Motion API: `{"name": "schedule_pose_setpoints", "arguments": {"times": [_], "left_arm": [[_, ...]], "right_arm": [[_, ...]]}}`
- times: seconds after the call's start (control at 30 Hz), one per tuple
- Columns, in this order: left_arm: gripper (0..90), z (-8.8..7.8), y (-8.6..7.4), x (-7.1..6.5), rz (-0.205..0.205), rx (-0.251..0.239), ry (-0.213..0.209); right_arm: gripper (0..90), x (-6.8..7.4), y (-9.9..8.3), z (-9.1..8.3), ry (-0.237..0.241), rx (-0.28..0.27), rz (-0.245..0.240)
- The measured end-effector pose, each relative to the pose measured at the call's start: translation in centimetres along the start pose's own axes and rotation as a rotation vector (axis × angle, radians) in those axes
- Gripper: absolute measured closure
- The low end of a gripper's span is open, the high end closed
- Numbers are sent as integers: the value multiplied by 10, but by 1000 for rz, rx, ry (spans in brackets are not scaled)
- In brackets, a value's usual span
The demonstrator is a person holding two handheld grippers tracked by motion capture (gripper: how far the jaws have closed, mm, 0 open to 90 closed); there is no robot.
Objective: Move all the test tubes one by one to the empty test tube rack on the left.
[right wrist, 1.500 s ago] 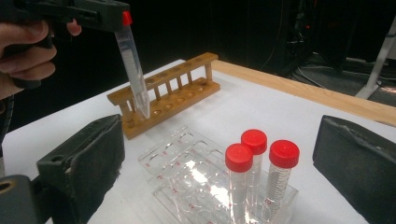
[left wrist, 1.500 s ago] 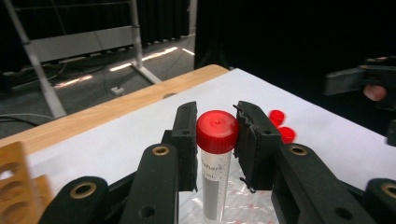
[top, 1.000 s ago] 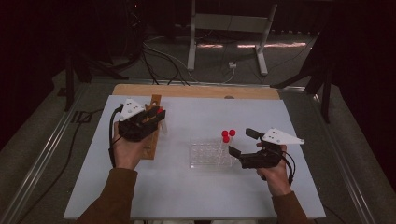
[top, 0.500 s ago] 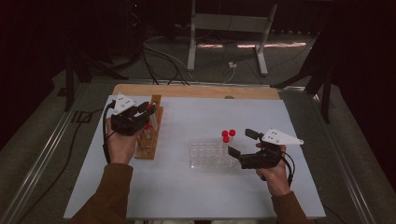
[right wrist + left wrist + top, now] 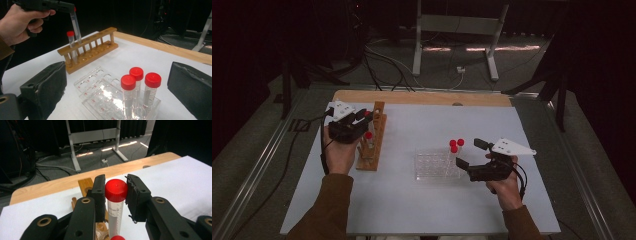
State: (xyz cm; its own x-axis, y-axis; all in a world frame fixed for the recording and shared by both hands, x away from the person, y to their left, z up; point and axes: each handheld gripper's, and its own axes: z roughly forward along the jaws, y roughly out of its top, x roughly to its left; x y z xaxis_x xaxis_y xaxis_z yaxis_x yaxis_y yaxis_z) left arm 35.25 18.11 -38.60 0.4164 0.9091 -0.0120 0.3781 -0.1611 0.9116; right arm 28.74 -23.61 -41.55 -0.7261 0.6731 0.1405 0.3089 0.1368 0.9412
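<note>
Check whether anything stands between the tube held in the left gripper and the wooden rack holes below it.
Nothing visible blocks it. The left gripper holds the red-capped tube above the wooden rack, its lower end at the rack's upper rail. One other capped tube already stands in a neighbouring hole, close beside it.

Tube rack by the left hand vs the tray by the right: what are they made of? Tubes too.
Tube rack: looks like wood, tan with a slight sheen, dowel posts between two rails. Tray: clear glossy plastic, probably acrylic; the table shows through and it glints. Tubes: clear plastic or glass, can't tell, printed scale, matte red caps.
</note>
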Motion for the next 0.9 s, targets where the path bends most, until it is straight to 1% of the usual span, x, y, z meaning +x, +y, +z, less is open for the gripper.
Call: {"name": "schedule_pose_setpoints", "arguments": {"times": [0.2,0.47,0.9], "left_arm": [[708,6,-11,3,-11,36,3],[704,12,-21,5,-25,69,-5],[703,15,-29,4,-31,89,-17]], "right_arm": [[20,0,0,0,1,-1,1],[20,-1,-1,0,0,1,3],[20,-1,-1,-1,-1,-4,6]]}}
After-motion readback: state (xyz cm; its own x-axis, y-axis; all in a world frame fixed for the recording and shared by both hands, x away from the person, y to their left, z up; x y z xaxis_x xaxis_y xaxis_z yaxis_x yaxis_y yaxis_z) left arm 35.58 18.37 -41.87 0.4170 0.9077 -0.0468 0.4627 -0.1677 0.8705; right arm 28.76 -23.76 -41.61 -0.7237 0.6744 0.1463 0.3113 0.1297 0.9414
